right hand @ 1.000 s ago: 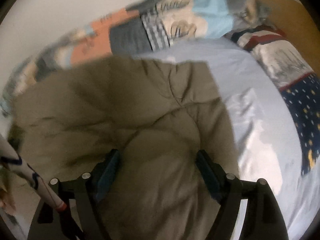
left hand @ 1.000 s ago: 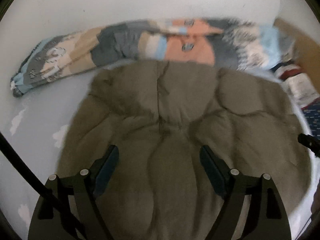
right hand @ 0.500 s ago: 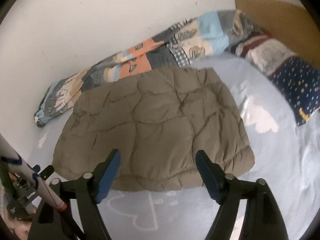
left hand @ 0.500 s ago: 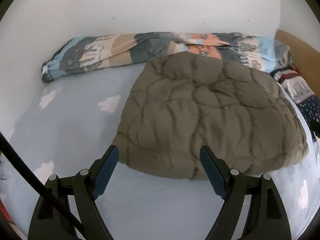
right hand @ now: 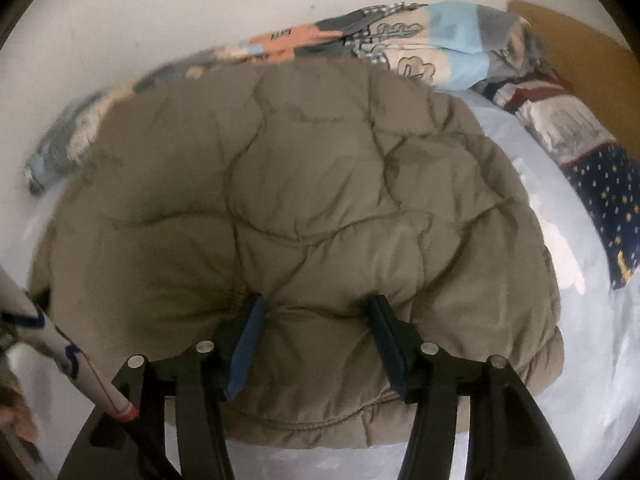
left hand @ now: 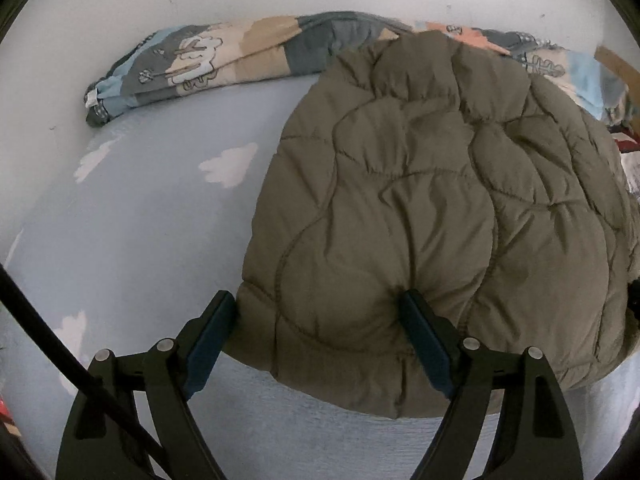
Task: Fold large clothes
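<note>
The olive quilted jacket (left hand: 420, 216) lies folded into a puffy slab on the pale blue cloud-print bed sheet (left hand: 152, 216), its far edge against the patchwork blanket (left hand: 208, 56) rolled along the wall. The left gripper (left hand: 318, 316) stands spread over the jacket's near left corner, one finger dug into the padding. The right gripper (right hand: 316, 320) is closing on a bulge of fabric near the near edge. The slick, springy filling could squeeze out of a shallow pinch, or only the top layer lift, undoing the fold.
</note>
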A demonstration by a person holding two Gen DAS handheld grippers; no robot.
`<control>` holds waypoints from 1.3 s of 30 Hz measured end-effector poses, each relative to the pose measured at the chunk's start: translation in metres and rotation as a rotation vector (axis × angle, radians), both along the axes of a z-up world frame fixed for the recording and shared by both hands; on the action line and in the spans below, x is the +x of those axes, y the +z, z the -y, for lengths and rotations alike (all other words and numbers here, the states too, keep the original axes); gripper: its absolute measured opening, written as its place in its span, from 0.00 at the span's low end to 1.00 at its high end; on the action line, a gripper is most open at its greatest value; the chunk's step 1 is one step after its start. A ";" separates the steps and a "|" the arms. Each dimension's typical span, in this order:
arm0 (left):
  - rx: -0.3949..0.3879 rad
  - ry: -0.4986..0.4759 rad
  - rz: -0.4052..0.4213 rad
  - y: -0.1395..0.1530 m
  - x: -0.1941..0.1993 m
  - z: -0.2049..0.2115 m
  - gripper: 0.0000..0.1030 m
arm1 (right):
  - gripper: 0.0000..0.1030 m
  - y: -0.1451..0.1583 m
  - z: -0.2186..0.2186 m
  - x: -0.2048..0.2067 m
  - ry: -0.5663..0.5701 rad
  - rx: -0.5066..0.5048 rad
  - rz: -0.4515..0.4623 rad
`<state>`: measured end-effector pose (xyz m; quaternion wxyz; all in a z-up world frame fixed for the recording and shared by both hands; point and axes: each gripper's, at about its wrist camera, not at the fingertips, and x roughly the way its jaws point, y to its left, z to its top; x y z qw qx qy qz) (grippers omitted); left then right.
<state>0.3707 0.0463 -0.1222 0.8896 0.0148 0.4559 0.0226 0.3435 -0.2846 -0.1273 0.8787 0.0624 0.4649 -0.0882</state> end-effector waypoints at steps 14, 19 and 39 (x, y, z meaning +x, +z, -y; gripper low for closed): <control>-0.182 0.052 0.058 0.038 -0.019 -0.047 0.82 | 0.65 0.040 0.030 -0.023 -0.048 0.119 0.101; -0.164 0.094 0.002 0.022 -0.017 -0.060 0.82 | 0.65 0.045 0.058 -0.044 -0.104 0.073 0.104; -0.214 0.125 -0.017 0.025 -0.012 -0.074 0.82 | 0.69 0.039 0.122 -0.072 -0.261 0.231 0.101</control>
